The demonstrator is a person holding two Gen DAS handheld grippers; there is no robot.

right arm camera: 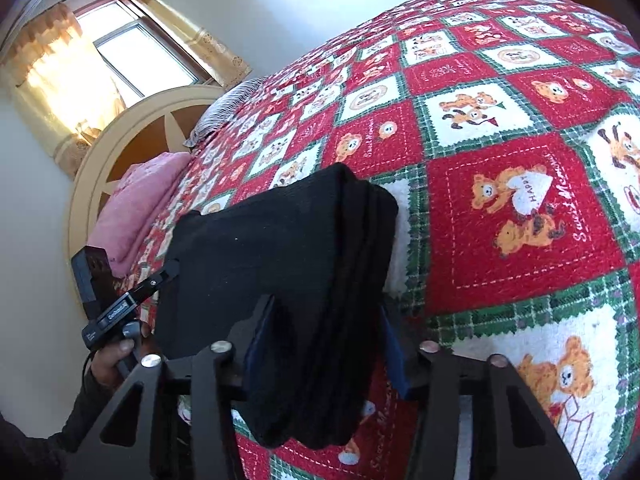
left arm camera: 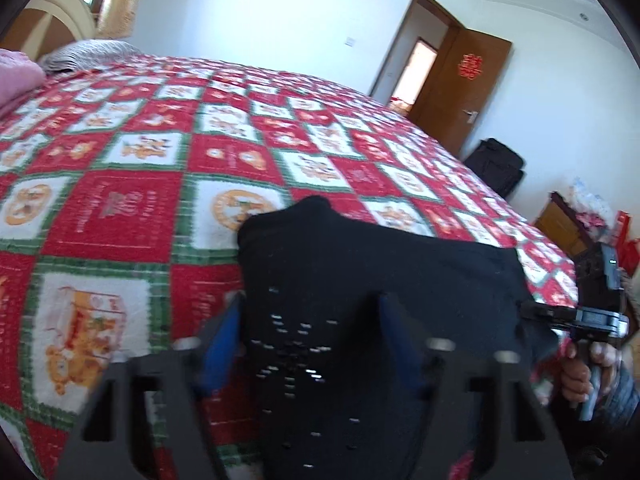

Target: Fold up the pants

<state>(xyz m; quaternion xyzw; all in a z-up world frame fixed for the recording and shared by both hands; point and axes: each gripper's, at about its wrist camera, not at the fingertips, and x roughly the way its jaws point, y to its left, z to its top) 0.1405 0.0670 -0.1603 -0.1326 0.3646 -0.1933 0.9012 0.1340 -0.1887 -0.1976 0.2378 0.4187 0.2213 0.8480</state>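
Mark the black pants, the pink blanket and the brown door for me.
black pants (right arm camera: pixel 288 248), right wrist view, flat top of the folded stack
pink blanket (right arm camera: pixel 140 208), right wrist view, middle of its top
brown door (left arm camera: pixel 464 92), left wrist view, open leaf's centre

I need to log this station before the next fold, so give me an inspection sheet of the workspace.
Surface: bed under a red, white and green bear-print blanket.
Job's things: black pants, folded into a thick stack at the near edge of the bed.
Clutter: pink blanket and striped pillow by the headboard.
Grippers: left gripper with jaws on either side of the pants; right gripper with jaws around the stack's layered edge; whether the pads press cannot be told.
Cables: a thin cord at the left hand in the right wrist view.
Surroundings: curtained window, open brown door, black bag on the floor.
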